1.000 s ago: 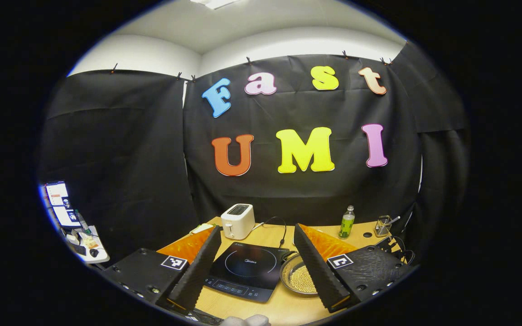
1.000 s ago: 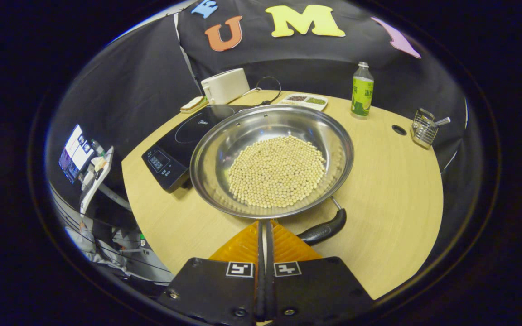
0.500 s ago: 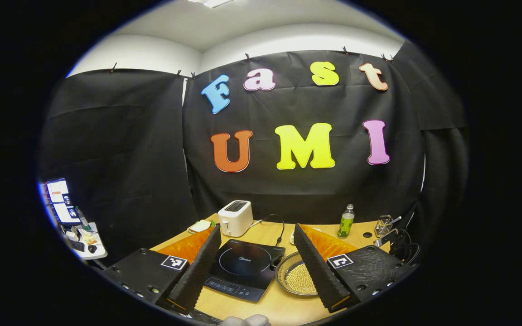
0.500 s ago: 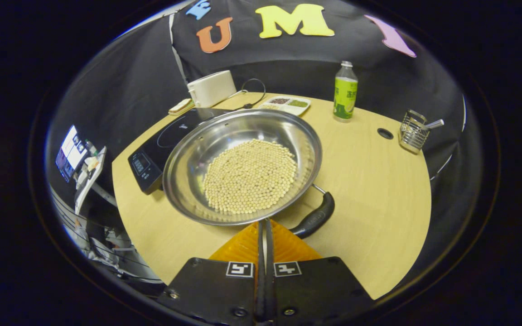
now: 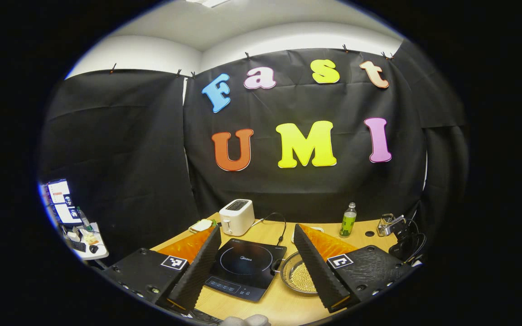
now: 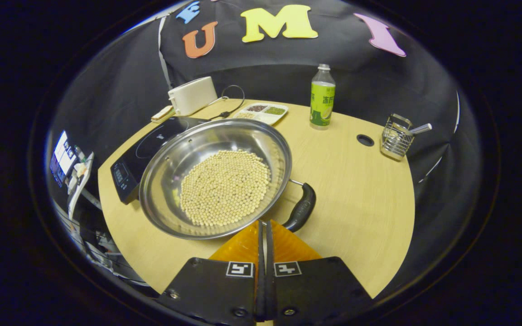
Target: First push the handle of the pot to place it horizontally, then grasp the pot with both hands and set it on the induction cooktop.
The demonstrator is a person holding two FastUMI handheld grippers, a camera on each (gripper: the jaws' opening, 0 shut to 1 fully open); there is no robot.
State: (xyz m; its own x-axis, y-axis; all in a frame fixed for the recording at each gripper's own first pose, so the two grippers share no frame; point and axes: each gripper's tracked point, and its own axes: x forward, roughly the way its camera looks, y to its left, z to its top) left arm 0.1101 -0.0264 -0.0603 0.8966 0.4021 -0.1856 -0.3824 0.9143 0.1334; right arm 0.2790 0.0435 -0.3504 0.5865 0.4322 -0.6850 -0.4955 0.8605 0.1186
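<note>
Table [image 6: 369, 190]: R gripper [image 6: 263, 226] closed by pot [image 6: 215, 176].

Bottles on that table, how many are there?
1. A single green-labelled bottle stands upright at the back of the table, between the divided snack tray and the wire holder. Something small might hide behind the toaster.

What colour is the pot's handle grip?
Black; the pot handle shows best in the right gripper view, joined to the silver pot by a thin metal stem.
</note>
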